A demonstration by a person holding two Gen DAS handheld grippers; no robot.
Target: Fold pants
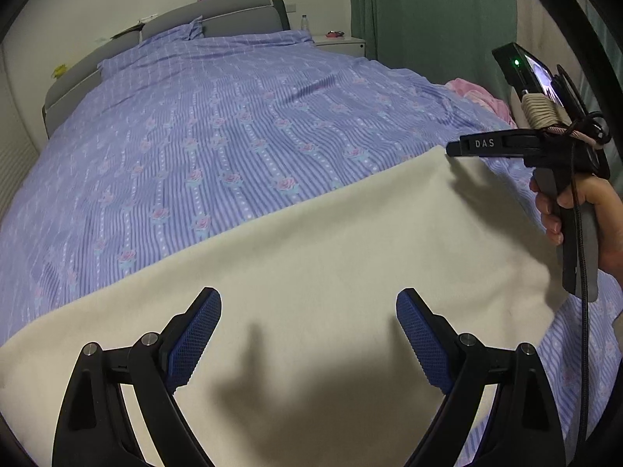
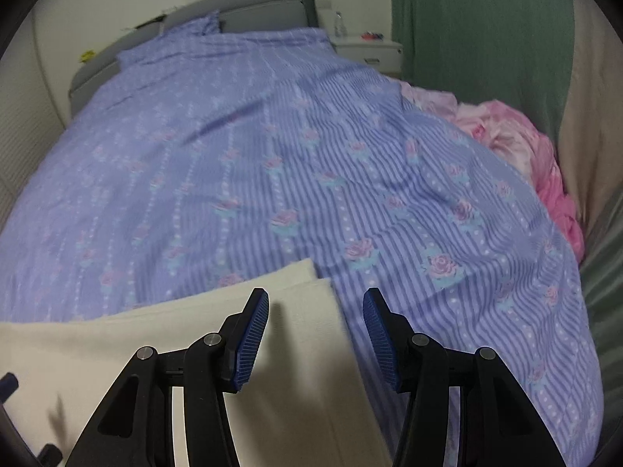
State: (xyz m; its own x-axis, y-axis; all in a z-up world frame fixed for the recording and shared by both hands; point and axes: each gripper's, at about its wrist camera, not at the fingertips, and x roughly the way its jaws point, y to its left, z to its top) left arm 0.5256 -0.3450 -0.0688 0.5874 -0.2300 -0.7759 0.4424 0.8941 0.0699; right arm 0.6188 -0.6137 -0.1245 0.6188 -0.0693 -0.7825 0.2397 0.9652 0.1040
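Cream pants (image 1: 331,253) lie flat across the near end of a bed, on a purple striped duvet (image 1: 233,124) with roses. My left gripper (image 1: 309,295) hovers over the middle of the cloth, open wide with nothing between its blue pads. In the right wrist view the pants (image 2: 117,342) end in two stacked edges (image 2: 311,276). My right gripper (image 2: 316,295) hangs above that end, jaws partly apart and empty, its left pad over the cloth and its right pad over the duvet. In the left wrist view a hand (image 1: 553,210) holds it at the pants' far right corner.
A grey headboard (image 1: 233,11) and a pillow (image 1: 171,35) are at the far end. A white nightstand (image 1: 338,44) with a bottle stands by a green curtain (image 1: 428,19). A crumpled pink blanket (image 2: 518,144) lies along the bed's right edge.
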